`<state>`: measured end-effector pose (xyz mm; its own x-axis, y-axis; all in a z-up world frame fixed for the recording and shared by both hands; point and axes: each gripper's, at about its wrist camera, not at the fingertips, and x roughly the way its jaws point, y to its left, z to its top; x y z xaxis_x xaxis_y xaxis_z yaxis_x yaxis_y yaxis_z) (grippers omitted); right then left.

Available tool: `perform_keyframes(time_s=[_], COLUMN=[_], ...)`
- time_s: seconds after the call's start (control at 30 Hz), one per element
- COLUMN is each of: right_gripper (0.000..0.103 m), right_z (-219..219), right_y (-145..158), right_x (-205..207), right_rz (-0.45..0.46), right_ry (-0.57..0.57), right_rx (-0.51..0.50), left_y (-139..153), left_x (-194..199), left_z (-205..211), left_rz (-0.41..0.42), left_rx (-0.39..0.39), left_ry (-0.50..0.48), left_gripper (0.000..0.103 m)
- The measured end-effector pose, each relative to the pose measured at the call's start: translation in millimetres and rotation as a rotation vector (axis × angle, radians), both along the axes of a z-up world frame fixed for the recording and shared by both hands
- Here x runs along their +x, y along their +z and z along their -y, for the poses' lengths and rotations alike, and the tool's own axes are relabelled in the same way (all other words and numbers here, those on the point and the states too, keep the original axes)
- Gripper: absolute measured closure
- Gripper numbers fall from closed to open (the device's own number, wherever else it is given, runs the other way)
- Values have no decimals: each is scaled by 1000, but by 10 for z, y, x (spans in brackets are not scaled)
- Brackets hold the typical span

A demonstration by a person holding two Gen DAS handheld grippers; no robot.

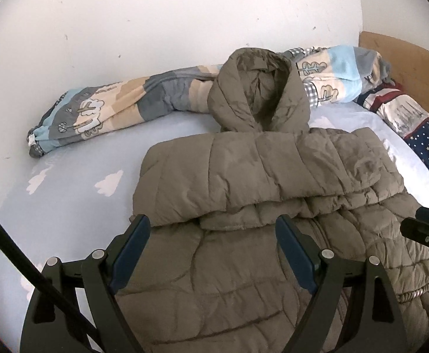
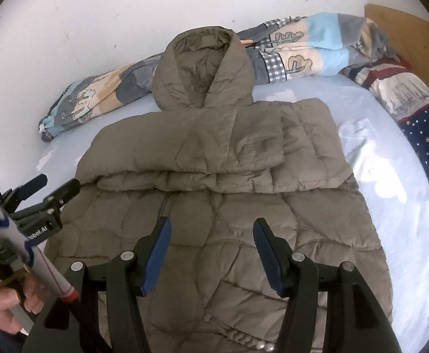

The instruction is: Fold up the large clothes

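Observation:
An olive-brown hooded puffer jacket (image 1: 244, 170) (image 2: 214, 153) lies front up on the bed, its hood (image 1: 258, 94) (image 2: 202, 67) toward the wall. Both sleeves are folded across the chest. My left gripper (image 1: 213, 223) hovers open over the jacket's lower left part, with nothing between its blue pads. My right gripper (image 2: 212, 225) hovers open over the lower middle of the jacket, also holding nothing. In the right wrist view the left gripper (image 2: 55, 185) shows at the jacket's left edge. One of the right gripper's fingers (image 1: 417, 231) shows at the right edge of the left wrist view.
The light blue bed sheet (image 1: 82, 182) (image 2: 390, 206) surrounds the jacket. A rolled patterned quilt (image 1: 111, 108) (image 2: 302, 53) lies along the white wall. A star-patterned pillow (image 1: 420, 129) (image 2: 420, 126) sits by the wooden headboard (image 1: 405, 58). A person's hand (image 2: 3, 303) grips the left handle.

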<state>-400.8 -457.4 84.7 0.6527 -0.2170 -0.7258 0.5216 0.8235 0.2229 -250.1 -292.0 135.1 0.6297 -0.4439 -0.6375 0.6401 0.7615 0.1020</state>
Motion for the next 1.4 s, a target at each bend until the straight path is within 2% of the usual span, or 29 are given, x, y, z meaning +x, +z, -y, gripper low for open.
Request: perform_keyframes(time_s=[0.27,0.57,0.97,1.2,1.4], right_gripper=[40,40,40,40,39], right_z=[19,25,247,286,364], right_y=[-2,-75,-193,-217,-179], right_x=[-13,40,21,-10,-162], right_rz=[2,-32,-46,-52,-37], right_ry=[-18,-25,-72,-75,-111], right_rx=[-15,-41,56,73,98], left_y=[30,-14,-216,-155,-49], left_x=[-5,50,161,281,359], left_z=[-15,37,117,86,-70], left_rz=[26,7,-50,-81,-100], left_rx=[-9,9,70,70,31], left_ry=[-2,-4,1,-10,21], left_gripper=[17,17,17,17,17])
